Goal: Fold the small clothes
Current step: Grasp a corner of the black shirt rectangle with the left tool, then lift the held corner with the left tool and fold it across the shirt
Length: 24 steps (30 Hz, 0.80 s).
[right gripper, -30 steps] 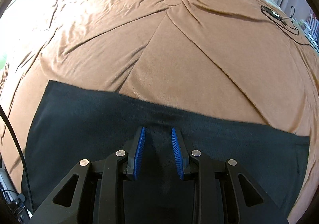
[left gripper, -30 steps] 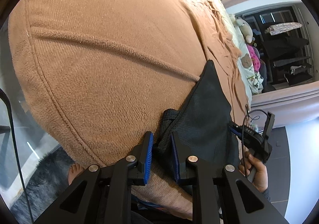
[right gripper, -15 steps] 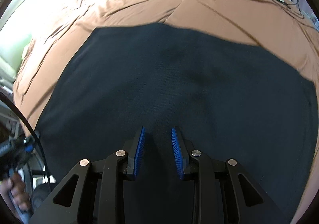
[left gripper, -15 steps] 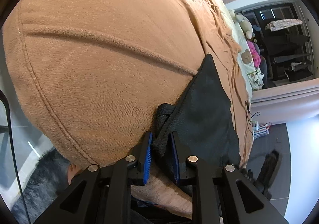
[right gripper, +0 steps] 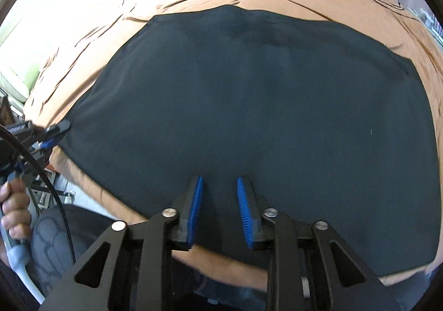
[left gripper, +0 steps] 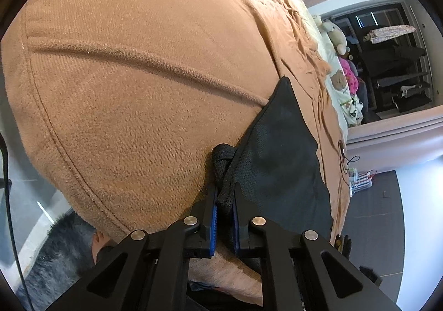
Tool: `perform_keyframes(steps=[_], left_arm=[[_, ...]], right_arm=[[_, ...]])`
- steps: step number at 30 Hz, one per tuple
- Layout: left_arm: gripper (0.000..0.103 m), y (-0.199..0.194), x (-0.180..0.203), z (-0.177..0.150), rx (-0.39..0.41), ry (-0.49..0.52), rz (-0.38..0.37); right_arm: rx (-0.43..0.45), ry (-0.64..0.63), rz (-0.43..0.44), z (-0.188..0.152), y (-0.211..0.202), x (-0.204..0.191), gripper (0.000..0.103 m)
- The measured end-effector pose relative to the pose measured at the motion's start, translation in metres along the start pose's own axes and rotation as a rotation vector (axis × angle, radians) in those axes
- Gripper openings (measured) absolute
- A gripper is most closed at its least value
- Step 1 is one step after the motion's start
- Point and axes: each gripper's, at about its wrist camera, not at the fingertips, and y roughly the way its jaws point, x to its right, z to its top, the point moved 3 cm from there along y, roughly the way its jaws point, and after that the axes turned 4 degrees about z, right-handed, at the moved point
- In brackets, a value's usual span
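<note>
Black knit garment spread on a brown fleece blanket over a bed.
Left wrist view: the left gripper (left gripper: 223, 210) pinches a bunched corner of the black knit garment (left gripper: 279, 156) on the brown fleece blanket (left gripper: 133, 84); dark shelves (left gripper: 396, 72) stand beyond. Right wrist view: the right gripper (right gripper: 218, 208) hangs with fingers apart over the flat garment (right gripper: 263, 106).

Matt black knit garment (right gripper: 263, 117); fuzzy brown fleece blanket (left gripper: 144, 89)
</note>
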Motion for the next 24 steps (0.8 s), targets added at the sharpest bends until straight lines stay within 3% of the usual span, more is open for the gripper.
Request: perform_keyframes(steps=[4, 8, 24], left_arm=[[0.008, 0.000, -0.002, 0.000, 0.007, 0.001, -0.005], [0.007, -0.003, 0.000, -0.003, 0.014, 0.014, -0.027], [0.007, -0.043, 0.053, -0.001, 0.011, 0.108, -0.311]], right_arm=[[-0.007, -0.023, 0.038, -0.015, -0.006, -0.005, 0.009], [-0.022, 0.002, 0.073, -0.018, -0.015, 0.003, 0.006], [0.109, 0.158, 0.069, -0.026, -0.084, 0.040, 0.006]])
